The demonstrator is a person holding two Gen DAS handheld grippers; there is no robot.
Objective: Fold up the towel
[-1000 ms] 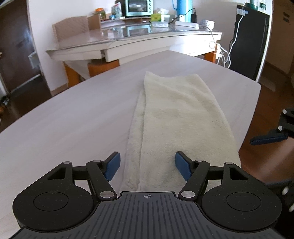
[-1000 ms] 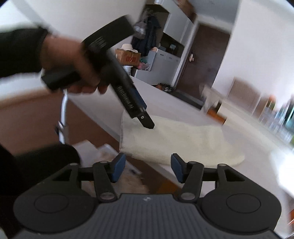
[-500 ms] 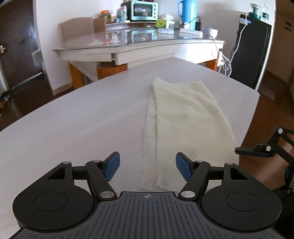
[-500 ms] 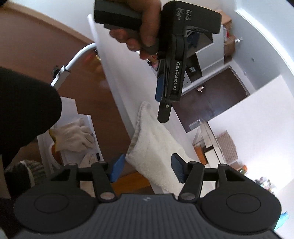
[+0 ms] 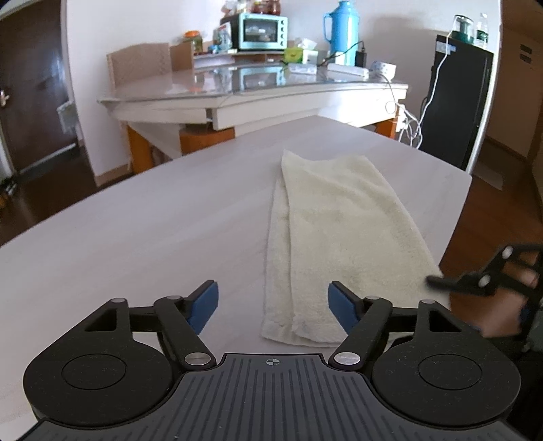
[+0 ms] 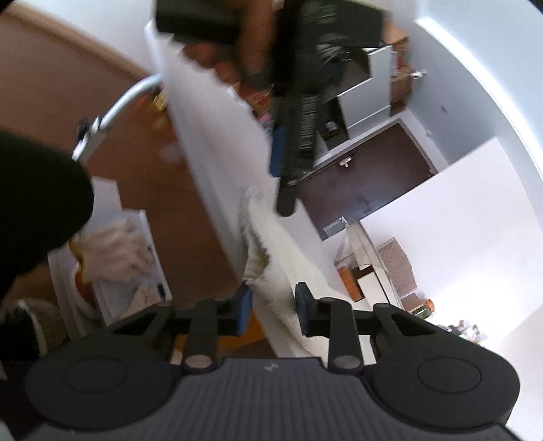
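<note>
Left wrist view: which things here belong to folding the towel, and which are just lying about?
Belongs to the job:
towel
table
left gripper
right gripper

Just lying about:
toaster oven
blue jug
black cabinet

towel [image 5: 339,230]: cream-white, plain terry | desk [image 5: 152,230]: pale grey-white, faint wood grain | left hand-held gripper [image 5: 273,307]: black body, blue pads, ribbed grey housing | right hand-held gripper [image 6: 273,310]: same black with blue pads | floor [image 5: 502,217]: reddish-brown | oven [image 5: 263,30]: turquoise | flask [image 5: 339,32]: blue
</note>
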